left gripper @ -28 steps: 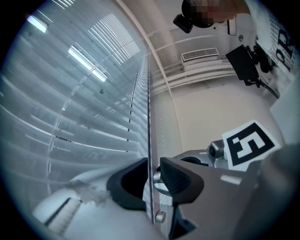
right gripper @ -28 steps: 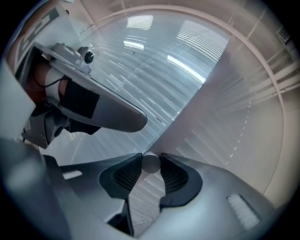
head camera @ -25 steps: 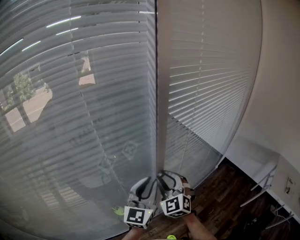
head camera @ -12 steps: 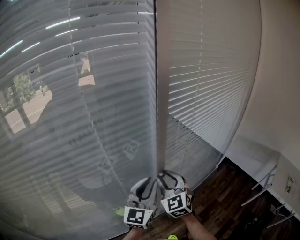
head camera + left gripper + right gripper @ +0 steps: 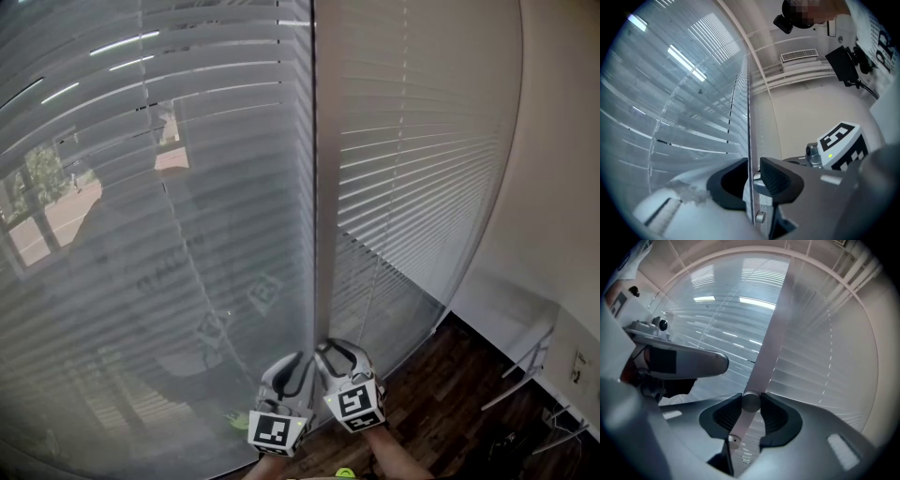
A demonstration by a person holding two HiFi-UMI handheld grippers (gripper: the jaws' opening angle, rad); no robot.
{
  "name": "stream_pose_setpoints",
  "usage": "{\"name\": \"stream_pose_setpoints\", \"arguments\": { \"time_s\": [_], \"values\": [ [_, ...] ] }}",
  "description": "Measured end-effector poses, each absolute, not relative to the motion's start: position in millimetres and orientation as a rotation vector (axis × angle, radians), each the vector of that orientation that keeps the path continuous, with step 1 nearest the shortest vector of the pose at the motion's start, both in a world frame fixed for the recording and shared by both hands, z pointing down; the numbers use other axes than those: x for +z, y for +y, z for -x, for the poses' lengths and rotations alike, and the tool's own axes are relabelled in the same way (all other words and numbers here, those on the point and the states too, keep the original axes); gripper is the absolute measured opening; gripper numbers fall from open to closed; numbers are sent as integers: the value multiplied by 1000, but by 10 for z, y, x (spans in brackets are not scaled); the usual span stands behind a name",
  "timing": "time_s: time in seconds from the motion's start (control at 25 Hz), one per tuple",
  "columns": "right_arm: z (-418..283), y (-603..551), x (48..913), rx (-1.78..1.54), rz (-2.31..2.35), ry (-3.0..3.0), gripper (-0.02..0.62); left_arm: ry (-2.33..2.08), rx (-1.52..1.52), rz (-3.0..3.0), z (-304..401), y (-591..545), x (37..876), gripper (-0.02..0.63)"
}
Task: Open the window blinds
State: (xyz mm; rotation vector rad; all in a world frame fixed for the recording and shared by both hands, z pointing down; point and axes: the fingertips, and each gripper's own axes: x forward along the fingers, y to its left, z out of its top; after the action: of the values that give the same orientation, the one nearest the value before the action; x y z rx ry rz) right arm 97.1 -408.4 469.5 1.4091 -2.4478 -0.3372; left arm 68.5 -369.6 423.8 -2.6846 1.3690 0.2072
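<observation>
**Asker:** As you looked down at the window, what hung to the left of the wand?

**Watcher:** The left blind hung there, let down over the whole pane. Its slats were slanted enough that a tree and a pale patch of pavement showed through, far left of the wand.

**Asker:** And the left gripper?

**Watcher:** It met the wand's lower end from the left. Its fingers were closed on the wand, one on each side, and I saw no gap between pad and rod.

**Asker:** How did the wand itself hang?

**Watcher:** It hung upright between the two blinds and ran up out of the top of the head view.

**Asker:** The right gripper?

**Watcher:** It sat just right of the wand, close beside the left one. Its fingers pinched the wand, which filled the space between the pads.

**Asker:** Further right?

**Watcher:** The right blind was lowered too, its slats paler. Beyond it, well right of the wand, stood a plain wall. A dark wooden floor lay below and to the right of the wand's end.
</observation>
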Motion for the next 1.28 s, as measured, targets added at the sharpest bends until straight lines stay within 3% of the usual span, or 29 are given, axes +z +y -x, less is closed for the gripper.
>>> {"name": "stream_pose_setpoints", "arguments": {
  "time_s": [0.6, 0.96, 1.28],
  "values": [
    [-963, -4084, 4700, -365, -1385, -2457, 124, 1371, 206, 2683, -686, -3699, 4239, 87],
    [-946, -4037, 4766, -894, -1136, -2011, 127, 1342, 188, 2690, -698, -3701, 4337, 81],
    [-938, -4054, 4771, -941, -1136, -1988, 127, 1369, 185, 2686, -694, -3707, 4289, 81]
  ]
}}
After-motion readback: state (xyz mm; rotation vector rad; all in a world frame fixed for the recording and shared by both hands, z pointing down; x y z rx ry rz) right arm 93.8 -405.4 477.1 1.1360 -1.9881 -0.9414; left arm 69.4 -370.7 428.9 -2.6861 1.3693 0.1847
